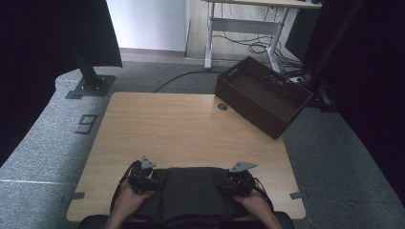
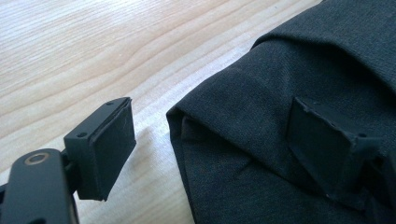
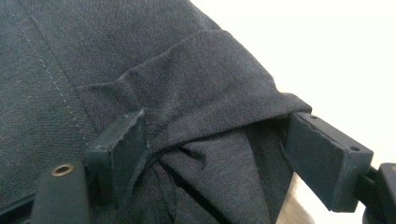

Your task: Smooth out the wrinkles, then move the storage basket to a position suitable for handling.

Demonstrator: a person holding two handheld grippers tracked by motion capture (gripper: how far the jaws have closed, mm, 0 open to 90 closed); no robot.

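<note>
Folded dark cloth point(image 1: 188, 193) sits at the table's point(image 1: 181, 124) near edge, neat but not yet moved. Left gripper point(image 2: 212, 149) stands wide open around one corner, gripping nothing; right gripper point(image 3: 215, 156) is open too, bunched fabric between its jaws. The brown basket point(image 1: 262, 95) waits at the far right corner.

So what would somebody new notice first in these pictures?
Probably the dark folded garment at the near edge of the wooden table, with the left gripper and right gripper at its two sides, jaws apart around the cloth. Next, the brown woven basket standing empty at the table's far right corner.
</note>
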